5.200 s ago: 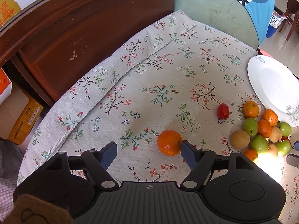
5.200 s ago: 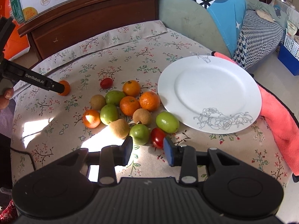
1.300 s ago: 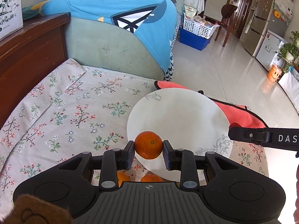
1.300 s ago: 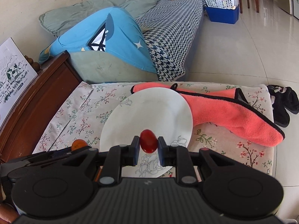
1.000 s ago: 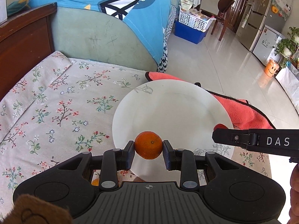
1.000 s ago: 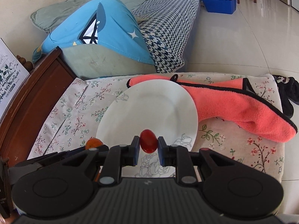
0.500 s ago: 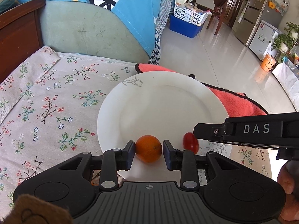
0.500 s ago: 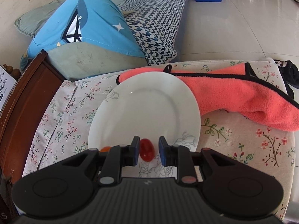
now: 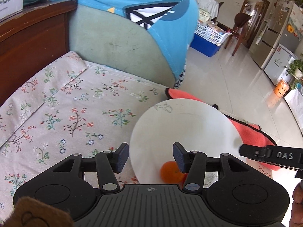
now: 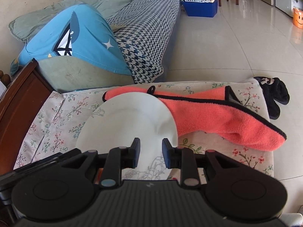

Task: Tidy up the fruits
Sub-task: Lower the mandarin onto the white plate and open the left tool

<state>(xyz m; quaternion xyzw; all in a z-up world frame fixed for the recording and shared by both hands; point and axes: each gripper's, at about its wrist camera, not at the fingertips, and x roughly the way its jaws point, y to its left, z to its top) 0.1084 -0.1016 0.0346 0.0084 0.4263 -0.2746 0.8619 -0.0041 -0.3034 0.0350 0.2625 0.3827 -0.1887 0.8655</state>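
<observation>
Left wrist view | left gripper (image 9: pixel 151 156) jaws had just been opening, empty, releasing orange (image 9: pixel 171 172) onto white plate (image 9: pixel 189 124) | right gripper (image 10: pixel 151 152) jaws narrowly apart, empty, tomato unseen

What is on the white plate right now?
In the left wrist view, an orange rests on the white plate near its close edge, partly behind the open left gripper. A red sliver shows beside it. The gripper bodies cover the plate's nearest part in both views.

Home living room: sofa (image 10: pixel 147 30), fridge (image 9: pixel 272 43), slippers (image 10: pixel 274 96).
</observation>
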